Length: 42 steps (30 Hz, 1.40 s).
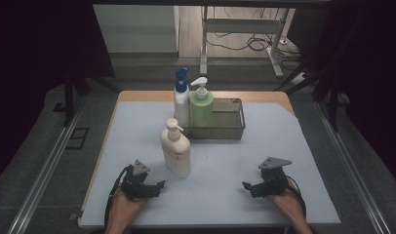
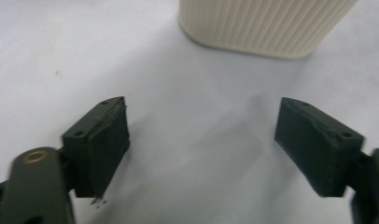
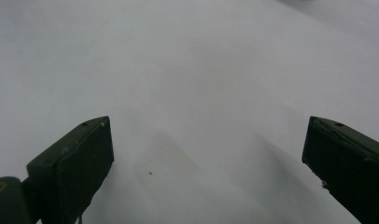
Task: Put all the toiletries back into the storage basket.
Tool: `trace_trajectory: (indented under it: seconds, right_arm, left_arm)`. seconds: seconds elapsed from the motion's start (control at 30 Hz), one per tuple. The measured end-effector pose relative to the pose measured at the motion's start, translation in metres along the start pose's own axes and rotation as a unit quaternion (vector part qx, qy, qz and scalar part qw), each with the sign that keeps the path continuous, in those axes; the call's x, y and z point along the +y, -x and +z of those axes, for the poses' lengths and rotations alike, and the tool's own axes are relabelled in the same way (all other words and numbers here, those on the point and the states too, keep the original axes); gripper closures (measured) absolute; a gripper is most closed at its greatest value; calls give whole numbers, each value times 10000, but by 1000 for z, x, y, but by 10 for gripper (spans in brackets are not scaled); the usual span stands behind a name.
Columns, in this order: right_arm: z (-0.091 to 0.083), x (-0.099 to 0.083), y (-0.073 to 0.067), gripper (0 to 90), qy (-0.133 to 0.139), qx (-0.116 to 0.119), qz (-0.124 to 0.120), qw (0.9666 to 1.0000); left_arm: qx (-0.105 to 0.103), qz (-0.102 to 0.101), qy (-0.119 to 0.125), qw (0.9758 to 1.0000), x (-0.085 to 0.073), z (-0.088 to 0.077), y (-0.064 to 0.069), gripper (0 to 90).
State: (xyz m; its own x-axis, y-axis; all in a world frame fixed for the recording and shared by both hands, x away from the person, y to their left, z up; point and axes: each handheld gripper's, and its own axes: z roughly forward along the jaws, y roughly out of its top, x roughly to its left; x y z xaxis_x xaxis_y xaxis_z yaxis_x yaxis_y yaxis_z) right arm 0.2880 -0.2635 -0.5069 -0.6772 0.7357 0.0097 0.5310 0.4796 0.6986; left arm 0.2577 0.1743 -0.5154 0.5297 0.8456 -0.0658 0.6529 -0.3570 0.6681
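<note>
Both grippers are resting with jaws apart; you are lining the left gripper squarely on the cream bottle at top centre.

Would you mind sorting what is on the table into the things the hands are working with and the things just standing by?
In the job:
- cream pump bottle, nearest the left hand-held gripper, jaws open
- right hand-held gripper, open over bare cloth

Standing by:
- green pump bottle in the wire basket
- white bottle with blue cap, beside the green one
</note>
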Motion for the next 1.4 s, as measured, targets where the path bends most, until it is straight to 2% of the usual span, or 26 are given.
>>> trace_trajectory:
  seconds: [0.13, 0.27, 0.5, 0.8, 1.4]
  right_arm:
    - [-2, 6, -5, 19, 36, 68, -34, 10000]
    - [-3, 12, -9, 17, 76, 164, -79, 9998]
    - [-4, 26, -18, 19, 175, 299, -186, 9992]
    - [-5, 48, -29, 19, 267, 581, -209, 9977]
    - [6, 86, -55, 16, 382, 826, -489, 9946]
  left_arm:
    - [65, -40, -33, 10000, -4, 1, -1, 128]
    - [166, 83, 8, 9998, -5, 3, 0, 123]
    - [163, 93, 99, 9998, -8, 4, 0, 121]
    - [179, 103, 114, 9997, -9, 4, 1, 121]
    - [180, 92, 119, 9997, -9, 4, 1, 122]
